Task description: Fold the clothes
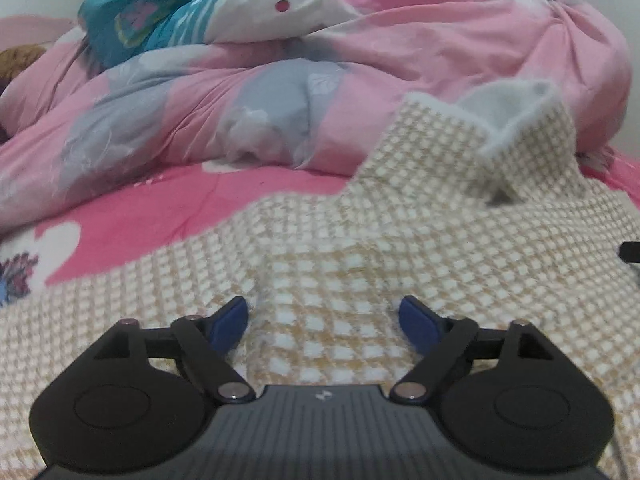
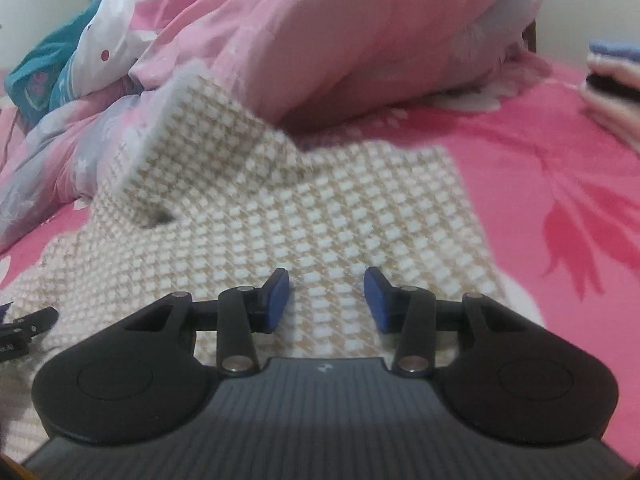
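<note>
Lying flat on the pink bed sheet (image 2: pixel 540 168), the checked garment (image 1: pixel 360 248) has one flap standing up. The left gripper (image 1: pixel 323 322) and right gripper (image 2: pixel 326 294) hang over it, jaws apart, holding nothing. Grabbing too little cloth could make it slip or bunch up.

Both wrist views face the same checked knit (image 1: pixel 400 240) closely.
</note>
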Tool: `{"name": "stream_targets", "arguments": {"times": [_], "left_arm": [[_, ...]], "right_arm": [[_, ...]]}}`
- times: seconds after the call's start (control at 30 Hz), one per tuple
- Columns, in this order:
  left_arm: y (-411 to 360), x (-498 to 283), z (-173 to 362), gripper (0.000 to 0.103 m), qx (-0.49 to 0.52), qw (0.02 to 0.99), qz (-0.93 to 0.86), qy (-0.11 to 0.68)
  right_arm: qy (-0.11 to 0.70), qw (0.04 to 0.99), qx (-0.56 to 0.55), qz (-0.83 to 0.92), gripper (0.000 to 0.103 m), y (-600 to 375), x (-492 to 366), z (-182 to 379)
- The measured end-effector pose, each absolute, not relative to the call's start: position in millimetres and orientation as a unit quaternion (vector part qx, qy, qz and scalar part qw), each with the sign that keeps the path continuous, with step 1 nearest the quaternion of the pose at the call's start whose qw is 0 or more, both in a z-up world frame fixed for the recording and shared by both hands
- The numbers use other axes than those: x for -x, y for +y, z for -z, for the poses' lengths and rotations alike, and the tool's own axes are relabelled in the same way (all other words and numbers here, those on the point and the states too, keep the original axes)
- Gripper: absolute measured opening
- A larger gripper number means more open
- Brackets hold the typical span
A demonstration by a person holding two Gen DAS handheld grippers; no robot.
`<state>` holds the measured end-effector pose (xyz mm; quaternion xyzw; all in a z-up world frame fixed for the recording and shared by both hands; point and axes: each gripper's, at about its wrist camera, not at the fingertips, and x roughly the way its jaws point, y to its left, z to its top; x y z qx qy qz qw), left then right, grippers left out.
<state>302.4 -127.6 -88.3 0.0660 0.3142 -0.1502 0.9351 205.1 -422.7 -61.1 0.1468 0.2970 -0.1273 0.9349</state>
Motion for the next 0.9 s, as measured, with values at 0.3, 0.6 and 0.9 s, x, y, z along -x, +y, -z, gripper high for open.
{"name": "stream_targets", "arguments": {"times": [0.3,0.6,0.9], "left_arm": [[-111.4,-303.7,90.0,0.086,-0.019,0.936,0.163,0.310],[-100.1,-304.7,90.3,0.086,0.016,0.935,0.174,0.308],[-99.8,-297.6,81.1,0.080,0.005,0.939,0.167,0.301]], "right_arm": [[0.303,0.929,-0.104,0.184,0.045,-451.7,-250.9,63.7],[0.316,0.931,-0.121,0.136,0.045,-408.4,-207.3,25.6],[0.359,0.921,-0.109,0.104,0.046,-361.2,-193.8,42.2]]}}
